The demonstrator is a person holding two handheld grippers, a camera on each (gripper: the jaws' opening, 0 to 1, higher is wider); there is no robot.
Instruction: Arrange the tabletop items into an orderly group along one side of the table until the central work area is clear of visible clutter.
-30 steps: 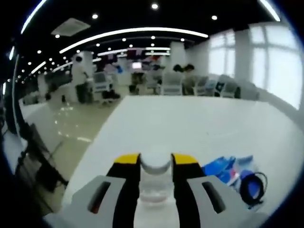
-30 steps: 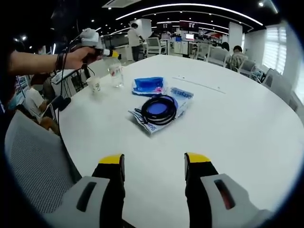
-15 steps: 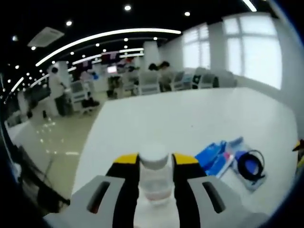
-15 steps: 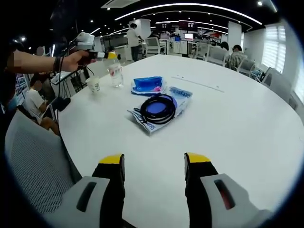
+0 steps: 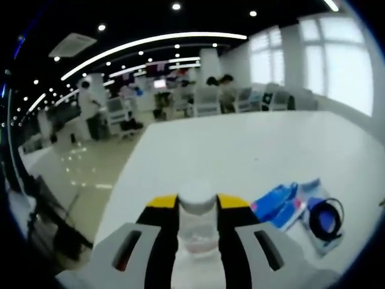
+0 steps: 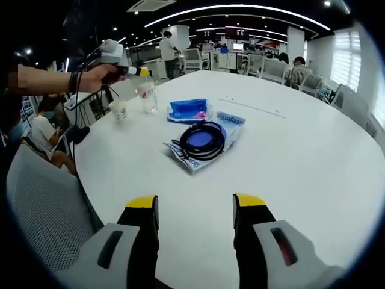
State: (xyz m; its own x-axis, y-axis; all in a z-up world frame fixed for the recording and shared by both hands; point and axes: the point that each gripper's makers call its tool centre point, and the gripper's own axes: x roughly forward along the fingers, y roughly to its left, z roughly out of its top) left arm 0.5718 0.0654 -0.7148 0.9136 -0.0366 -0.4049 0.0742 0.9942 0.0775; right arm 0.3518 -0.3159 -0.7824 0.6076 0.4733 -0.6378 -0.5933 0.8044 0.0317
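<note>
One bottle (image 5: 197,226) still in left tool (image 5: 197,205).

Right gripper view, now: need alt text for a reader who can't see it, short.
The right gripper hangs open and empty over the near edge of a round white table. Mid-table, a coiled black cable lies on a plastic packet, a blue pouch behind it. At the far left edge, the left gripper clamps a clear bottle beside a paper cup.
</note>
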